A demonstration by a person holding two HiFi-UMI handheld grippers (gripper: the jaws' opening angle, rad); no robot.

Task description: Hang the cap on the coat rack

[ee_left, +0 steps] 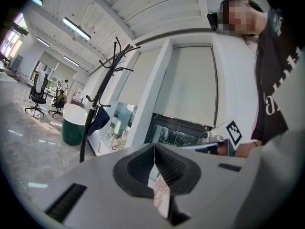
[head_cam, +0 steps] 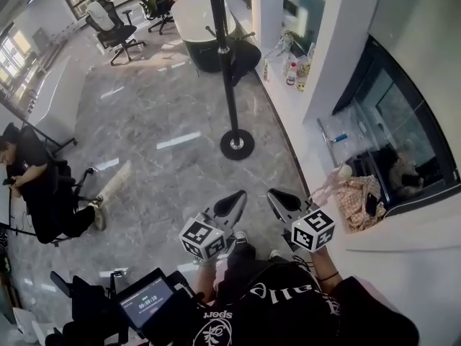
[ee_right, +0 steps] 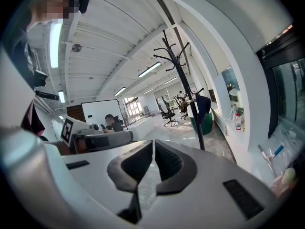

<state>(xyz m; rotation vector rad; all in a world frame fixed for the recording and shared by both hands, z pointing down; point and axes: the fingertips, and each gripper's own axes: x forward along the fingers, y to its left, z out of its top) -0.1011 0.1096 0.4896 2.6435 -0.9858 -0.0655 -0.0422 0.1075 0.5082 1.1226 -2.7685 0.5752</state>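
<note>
The black coat rack [head_cam: 225,63] stands on a round base on the marble floor, a few steps ahead of me. A dark blue cap [head_cam: 245,58] hangs on one of its lower hooks; it also shows on the rack as the cap [ee_left: 98,120] in the left gripper view and the cap [ee_right: 202,107] in the right gripper view. My left gripper [head_cam: 235,200] and right gripper [head_cam: 279,197] are held side by side close to my body, well short of the rack. Both are shut with nothing between their jaws, as seen at the left gripper [ee_left: 155,149] and the right gripper [ee_right: 153,144].
A white window ledge [head_cam: 284,96] with bottles runs along the right, with a pink checked cloth [head_cam: 356,202] on it nearer me. A green and white round counter [head_cam: 198,20] and office chairs [head_cam: 115,29] stand behind the rack. A person [head_cam: 36,186] sits at the left.
</note>
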